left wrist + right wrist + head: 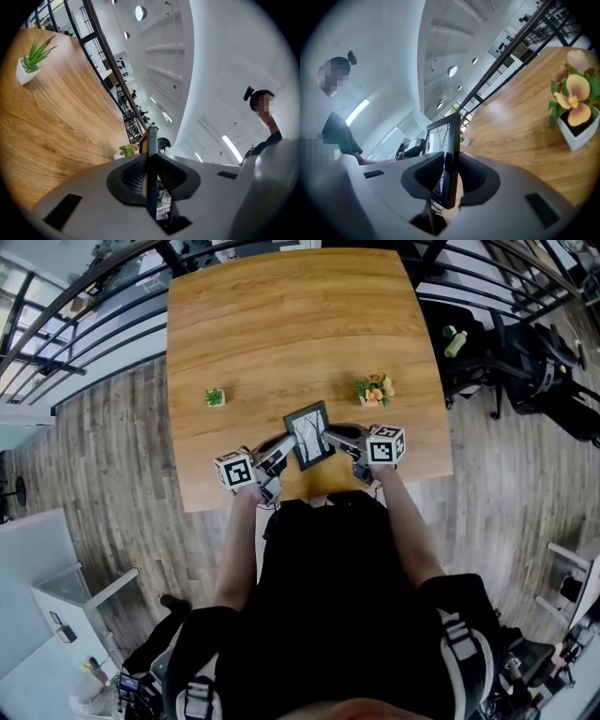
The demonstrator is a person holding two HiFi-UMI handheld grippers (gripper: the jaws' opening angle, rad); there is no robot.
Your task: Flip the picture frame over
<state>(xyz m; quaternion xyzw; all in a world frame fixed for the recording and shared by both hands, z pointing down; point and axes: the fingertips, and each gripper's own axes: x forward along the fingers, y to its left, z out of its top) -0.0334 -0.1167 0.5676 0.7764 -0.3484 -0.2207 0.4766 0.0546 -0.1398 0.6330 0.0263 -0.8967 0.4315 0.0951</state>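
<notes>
Picture frame (309,435): left gripper (284,453) and right gripper (331,439) each clamped on opposite side edges. I should roll both wrists together, with even grip.

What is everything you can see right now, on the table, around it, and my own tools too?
picture frame: one, black, held between both tools over the table's near edge
table: one, light-brown wood, centre
green plant: one, green in a white pot, on the table left of the frame
flowering plant: one, orange-pink blooms in a white pot, on the table right of the frame
chair: one, black, on the floor at right
bottle: one, green, just right of the table
railing: black bars, beyond the table
floor: grey-brown wood planks
left tool: one, grey, shut on the frame's left edge
right tool: one, grey, shut on the frame's right edge
</notes>
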